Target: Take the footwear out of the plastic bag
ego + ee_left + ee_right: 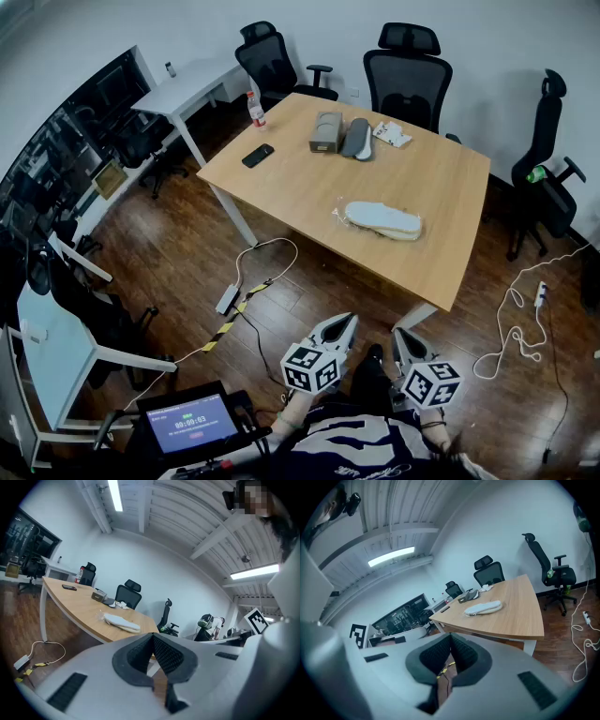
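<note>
- While I hold both tongs low, well short of the table (281,183), neither grips anything: left gripper (338,325) has its jaws pressed together w/ nothing between, and right gripper (404,340) is the same.
- Footwear (382,219) lies flat on the near-right part of the tabletop. It looks like a pale, slipper-like pair inside a clear plastic bag (337,214), w/ the bag's loose crinkled end poking out at the left.
- Handling, my guess: light and soft-soled, so it bends if pinched mid-length. The film is thin and slick, and prob. slides between pads or tears.
- Where to grab: one tong on the loose bag end at left, the other on a toe or heel end thru the opening. I can't tell from here which end is open.
- Room: plenty of bare wood around it. Box (325,131), grey insole (357,138) and white packet (391,134) sit by the far edge, well apart.
- Edges: the bundle is near the table's near edge, so a hard tug toward me could drag it off.
- Floor: taped cable (225,330) runs at my left, a snag risk on approach.
</note>
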`<state>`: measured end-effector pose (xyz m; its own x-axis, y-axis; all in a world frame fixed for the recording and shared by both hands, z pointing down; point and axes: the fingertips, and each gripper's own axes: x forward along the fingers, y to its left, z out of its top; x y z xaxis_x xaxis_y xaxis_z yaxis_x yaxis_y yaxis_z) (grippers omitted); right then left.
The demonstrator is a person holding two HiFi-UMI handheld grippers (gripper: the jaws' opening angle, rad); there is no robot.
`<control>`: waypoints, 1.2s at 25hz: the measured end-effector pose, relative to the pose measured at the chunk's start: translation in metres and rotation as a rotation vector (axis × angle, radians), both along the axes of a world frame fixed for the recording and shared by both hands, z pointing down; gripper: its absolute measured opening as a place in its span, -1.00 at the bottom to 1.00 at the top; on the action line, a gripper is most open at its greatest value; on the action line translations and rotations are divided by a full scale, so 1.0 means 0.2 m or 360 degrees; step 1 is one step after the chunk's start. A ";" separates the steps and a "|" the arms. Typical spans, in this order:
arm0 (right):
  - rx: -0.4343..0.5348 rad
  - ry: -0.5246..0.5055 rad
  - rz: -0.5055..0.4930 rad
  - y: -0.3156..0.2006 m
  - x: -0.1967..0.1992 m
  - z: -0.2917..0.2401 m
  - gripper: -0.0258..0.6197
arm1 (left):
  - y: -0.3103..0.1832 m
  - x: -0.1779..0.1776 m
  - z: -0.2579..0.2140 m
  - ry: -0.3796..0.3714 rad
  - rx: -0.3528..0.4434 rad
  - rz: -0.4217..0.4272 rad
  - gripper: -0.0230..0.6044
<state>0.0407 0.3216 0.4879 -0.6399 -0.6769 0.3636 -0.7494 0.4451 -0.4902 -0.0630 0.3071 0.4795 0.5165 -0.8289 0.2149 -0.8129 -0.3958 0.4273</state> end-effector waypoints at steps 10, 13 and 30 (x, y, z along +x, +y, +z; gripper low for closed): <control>0.0001 -0.0037 -0.0076 -0.66 0.07 -0.03 -0.95 | -0.52 0.16 -0.04 0.0079 0.0031 0.0156 -0.92; 0.0001 -0.0095 -0.0124 -0.85 0.07 -0.05 -0.95 | -0.69 0.21 -0.05 0.0057 0.0045 0.0170 -0.92; -0.0190 -0.0105 0.0035 -1.42 0.10 0.18 -0.95 | -1.38 -0.07 0.23 0.0084 -0.0294 0.0030 -0.92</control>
